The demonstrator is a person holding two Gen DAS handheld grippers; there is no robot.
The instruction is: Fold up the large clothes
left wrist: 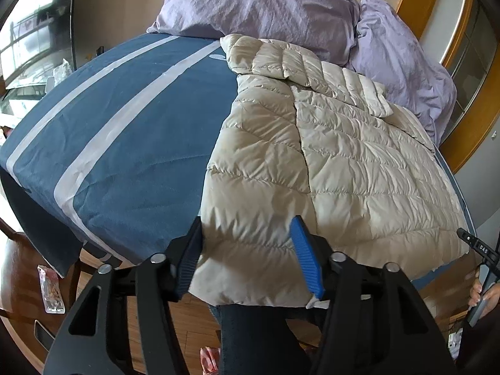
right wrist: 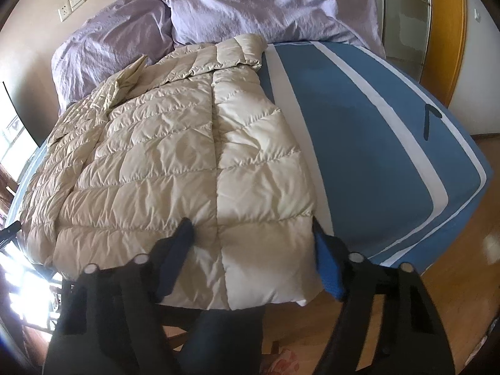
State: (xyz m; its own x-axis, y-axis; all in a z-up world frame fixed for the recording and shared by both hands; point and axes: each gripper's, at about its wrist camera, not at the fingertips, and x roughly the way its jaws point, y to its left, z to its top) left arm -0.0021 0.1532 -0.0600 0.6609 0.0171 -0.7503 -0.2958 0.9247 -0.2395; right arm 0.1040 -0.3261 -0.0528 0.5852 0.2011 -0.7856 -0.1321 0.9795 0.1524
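The jacket (left wrist: pixel 328 162) lies flat on the bed (left wrist: pixel 125 143) straight ahead of both grippers, hem nearest them and overhanging the edge, so a fold can begin there. The left gripper (left wrist: pixel 247 259) and right gripper (right wrist: pixel 253 250) each straddle a hem corner, jaws apart, nothing pinched yet (likely lining up to grasp). Pillows (right wrist: pixel 250 3) lie beyond the collar.

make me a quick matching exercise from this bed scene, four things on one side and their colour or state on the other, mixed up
Things:
1. jacket
2. pillows
3. bedspread
4. left claw

Colour or state:
a. blue with pale stripes
b. open, straddling the hem
c. lilac, crumpled
d. cream, quilted, lying flat

Pairs: 1-d, 2-c, 3-a, 4-b
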